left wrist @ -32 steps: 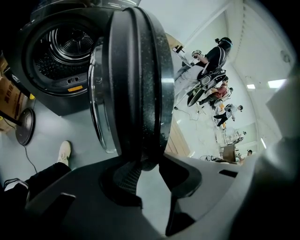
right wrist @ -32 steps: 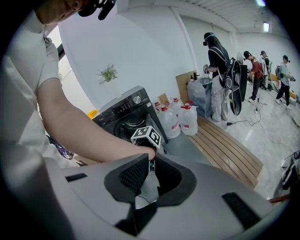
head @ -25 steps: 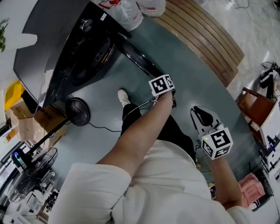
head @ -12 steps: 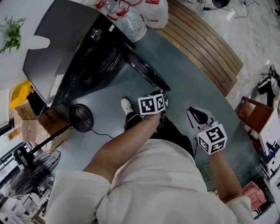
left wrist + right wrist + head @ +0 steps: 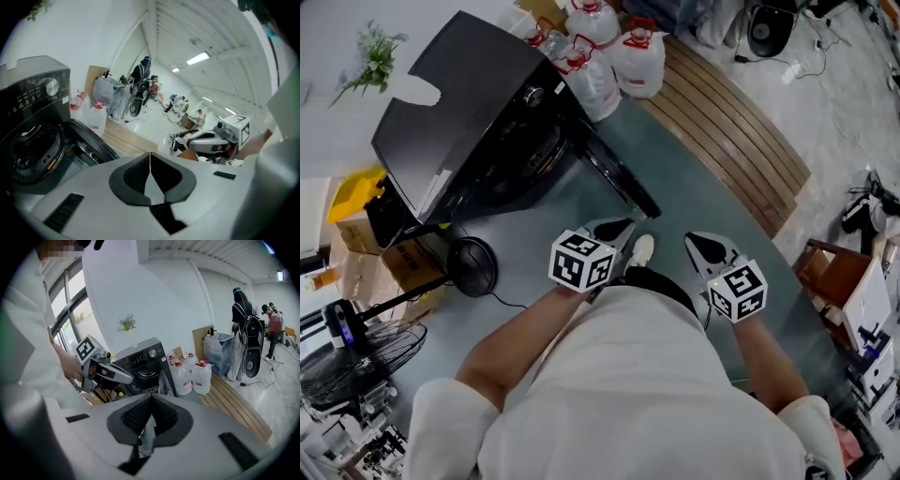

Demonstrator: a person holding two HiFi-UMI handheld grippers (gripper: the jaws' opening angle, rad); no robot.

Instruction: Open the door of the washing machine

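Observation:
The black washing machine (image 5: 459, 122) stands at the upper left, and its round door (image 5: 614, 173) hangs swung out over the grey floor, leaving the drum (image 5: 28, 147) exposed. My left gripper (image 5: 619, 228) is held up in front of the person's body, away from the door. Its jaws are closing and meet at the tips (image 5: 150, 154) with nothing between them. To its right, at about the same height, my right gripper (image 5: 705, 246) is shut and empty (image 5: 151, 397). The right gripper view shows the left gripper (image 5: 108, 371) in front of the machine (image 5: 140, 359).
Several water jugs (image 5: 609, 56) stand behind the machine beside a curved wooden platform (image 5: 731, 141). A round black device (image 5: 473, 265) with a cord lies on the floor at the left, near cardboard boxes (image 5: 403, 258) and a fan (image 5: 337, 375). The person's shoe (image 5: 639, 251) is under the grippers.
My left gripper has lifted off the open door's outer edge and drawn back toward the body. The right gripper has risen a little. The door stays open.

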